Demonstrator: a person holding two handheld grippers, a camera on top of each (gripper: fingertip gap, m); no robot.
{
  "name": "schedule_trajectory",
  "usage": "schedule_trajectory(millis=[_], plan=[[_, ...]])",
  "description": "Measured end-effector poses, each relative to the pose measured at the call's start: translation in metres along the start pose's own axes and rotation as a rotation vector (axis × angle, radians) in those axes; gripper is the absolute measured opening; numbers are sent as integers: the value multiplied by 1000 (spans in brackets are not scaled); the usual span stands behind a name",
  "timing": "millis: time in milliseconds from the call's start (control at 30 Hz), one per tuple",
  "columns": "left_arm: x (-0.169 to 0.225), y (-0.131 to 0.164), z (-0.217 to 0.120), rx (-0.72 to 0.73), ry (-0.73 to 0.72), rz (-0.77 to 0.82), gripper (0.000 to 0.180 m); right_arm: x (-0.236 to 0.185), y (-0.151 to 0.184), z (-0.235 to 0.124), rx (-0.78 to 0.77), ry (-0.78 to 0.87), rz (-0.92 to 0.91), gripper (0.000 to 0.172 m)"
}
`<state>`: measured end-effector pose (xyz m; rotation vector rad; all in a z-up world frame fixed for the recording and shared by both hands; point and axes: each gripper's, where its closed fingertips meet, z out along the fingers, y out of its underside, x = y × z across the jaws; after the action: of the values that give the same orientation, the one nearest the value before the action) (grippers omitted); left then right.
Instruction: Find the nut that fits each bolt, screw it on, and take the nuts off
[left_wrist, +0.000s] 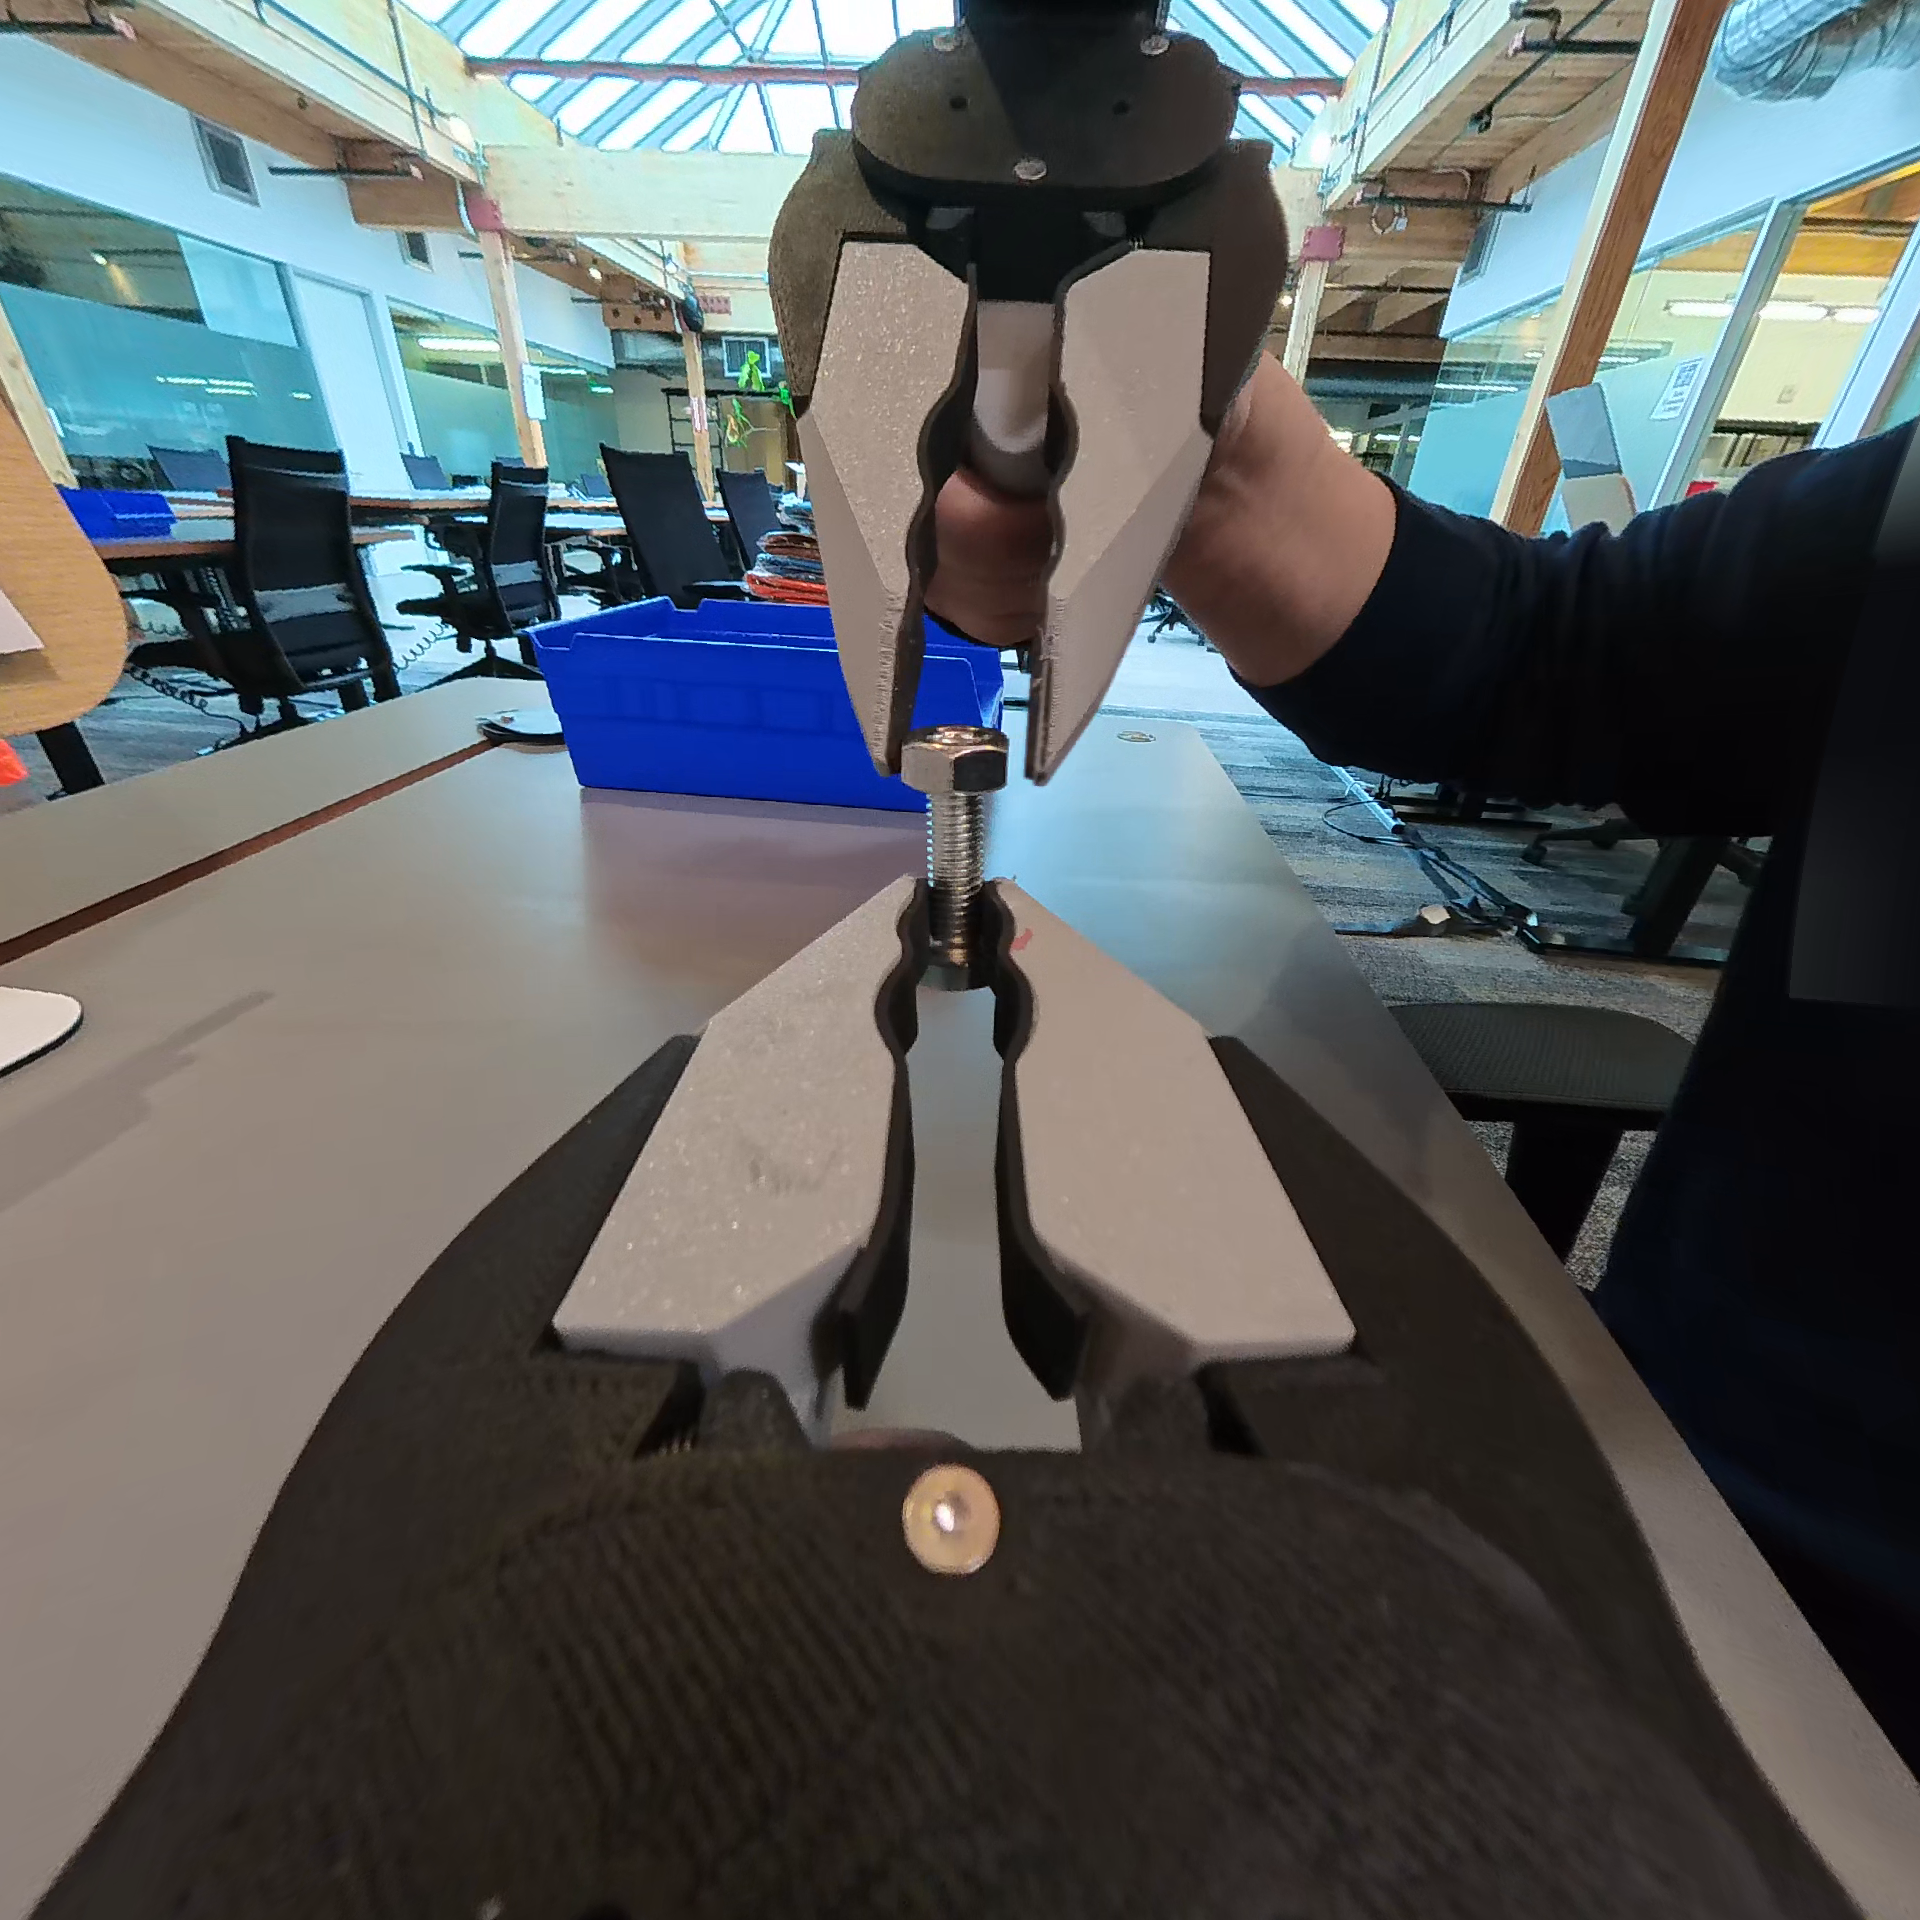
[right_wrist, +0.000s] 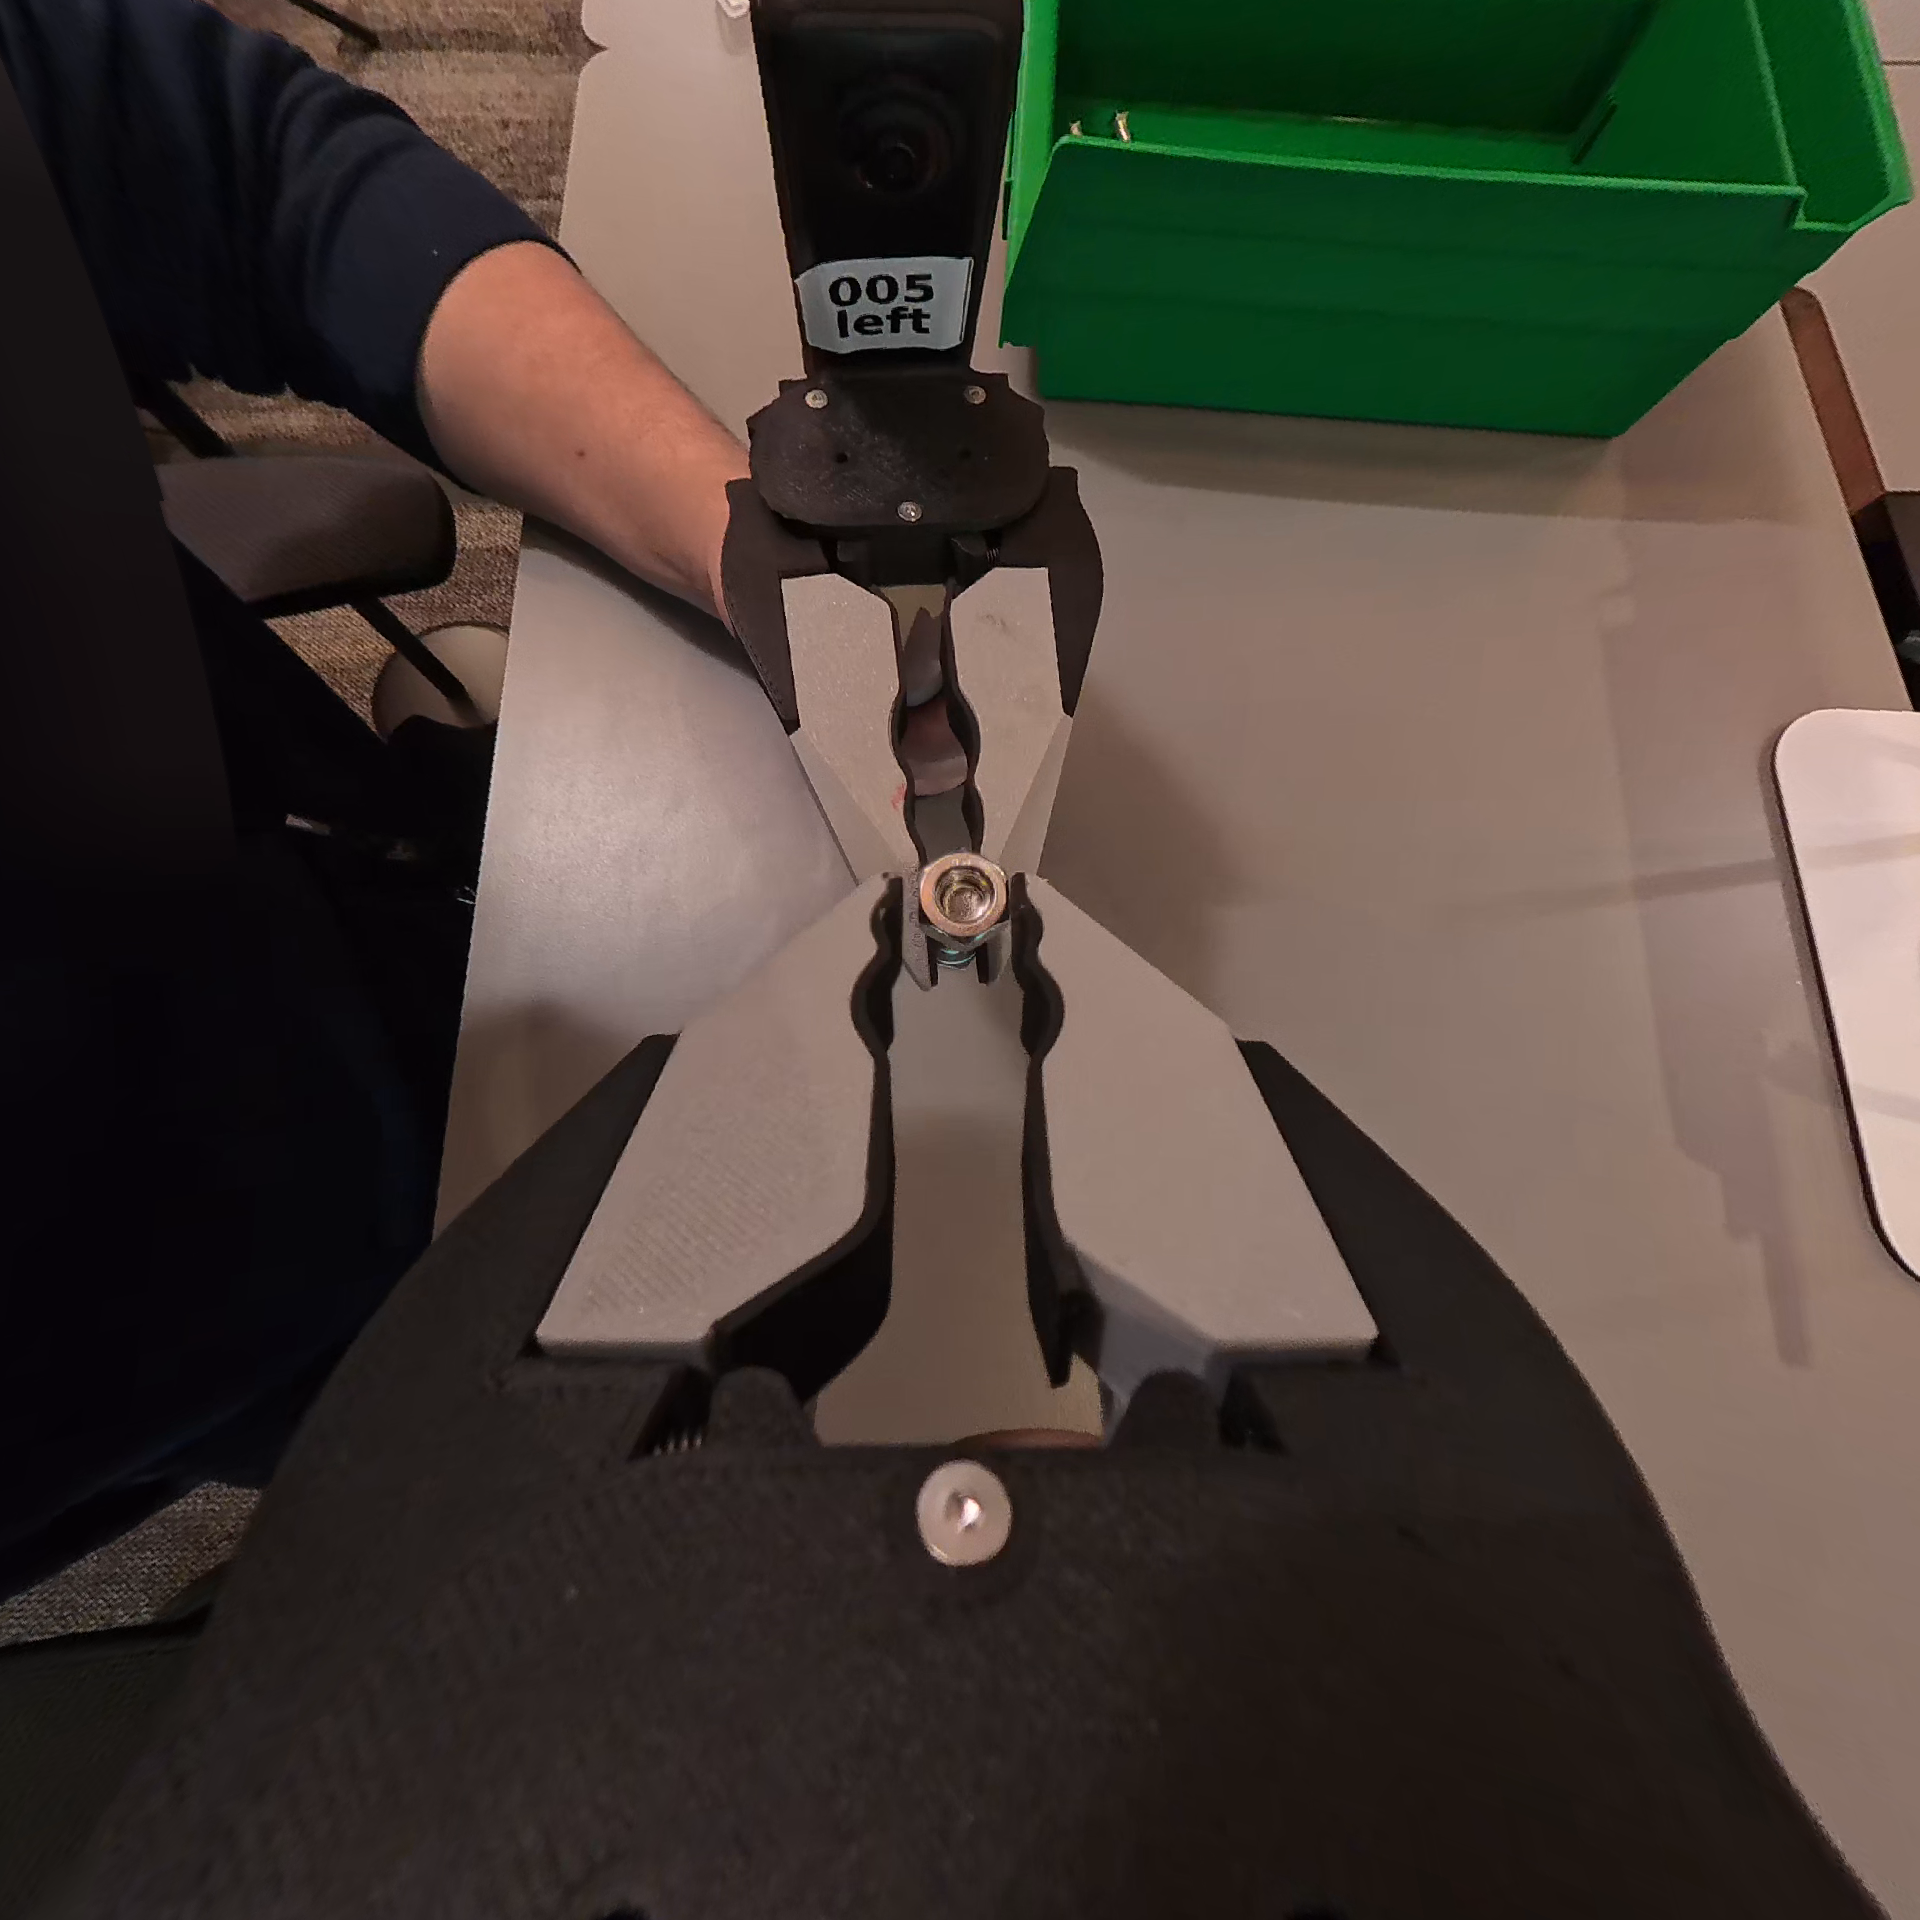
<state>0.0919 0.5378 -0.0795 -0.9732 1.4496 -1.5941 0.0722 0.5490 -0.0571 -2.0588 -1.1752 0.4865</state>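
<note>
Fingers (left_wrist: 894, 997) of my left gripper (left_wrist: 954, 914) are clamping the upright bolt (left_wrist: 953, 842); right gripper (left_wrist: 958, 758) fingers are straddling its top nut (left_wrist: 954, 756) from above, narrowly apart, not clearly pressing.

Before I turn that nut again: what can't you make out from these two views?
- Bolt head: the left tongs cover it in the left wrist view, and the nut covers it in the right wrist view.
- Green bin contents: mostly hidden by its front wall and cut off by the top edge, right wrist view.
- Blue bin contents: behind its wall, left wrist view.
</note>
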Motion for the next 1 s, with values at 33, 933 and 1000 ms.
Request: schedule_trajectory(millis=[33,933,1000], plan=[[0,0,0,0,0,-1,7,0,-1,0,3,1,0,19],[4,-12,-4,62,21,-17,7,-15,-28,10,582,-70,75,57],[3,-12,-4,62,20,-18,7,-15,-27,10,588,-78,81,56]])
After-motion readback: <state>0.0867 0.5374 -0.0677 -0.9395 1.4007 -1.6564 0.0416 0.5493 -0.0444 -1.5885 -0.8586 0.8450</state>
